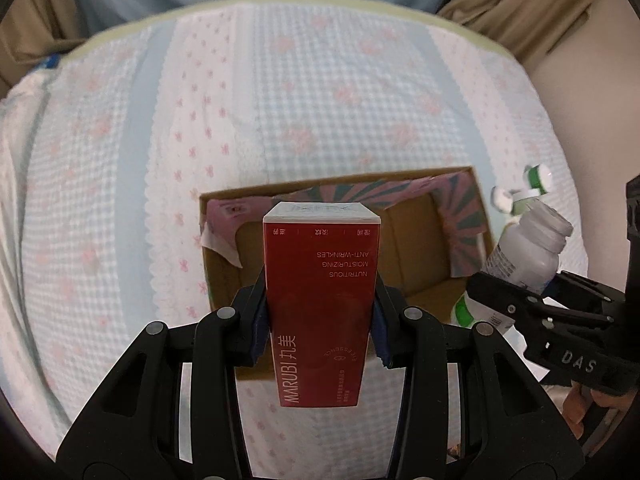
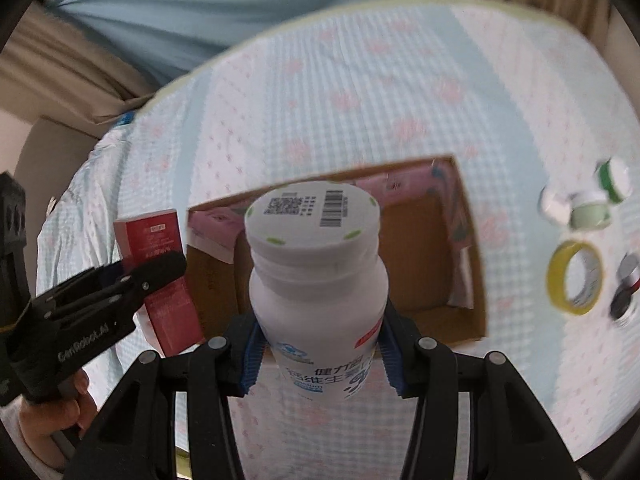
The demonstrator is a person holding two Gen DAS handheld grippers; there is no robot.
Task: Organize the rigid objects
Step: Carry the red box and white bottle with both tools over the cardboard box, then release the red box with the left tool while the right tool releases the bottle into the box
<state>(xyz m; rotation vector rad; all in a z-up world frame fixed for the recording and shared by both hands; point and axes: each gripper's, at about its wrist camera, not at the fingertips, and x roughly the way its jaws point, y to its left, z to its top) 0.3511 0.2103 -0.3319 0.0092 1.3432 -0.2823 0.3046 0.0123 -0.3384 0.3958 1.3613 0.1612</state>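
The left gripper [image 1: 320, 316] is clamped on a tall red carton [image 1: 320, 300], its blue pads pressing both long sides, and the carton hangs over the near edge of an open cardboard box [image 1: 404, 264] that sits on a quilted bedspread [image 1: 200, 140] with pink flowers and pale blue stripes. The right gripper [image 2: 320, 352] is clenched on a white supplement bottle [image 2: 316, 280], its flat end with a barcode and a QR code facing the camera, also above the near side of the box. Pink patterned packaging [image 1: 456, 216] lines the box's far and right walls; its brown floor shows bare. In the left wrist view the bottle and the right gripper sit at 3 o'clock from the carton. In the right wrist view a roll of yellow tape [image 2: 576, 278] lies on the bedspread at 3 o'clock from the box, with small green-and-white jars [image 2: 588, 204] just beyond it at 2 o'clock.
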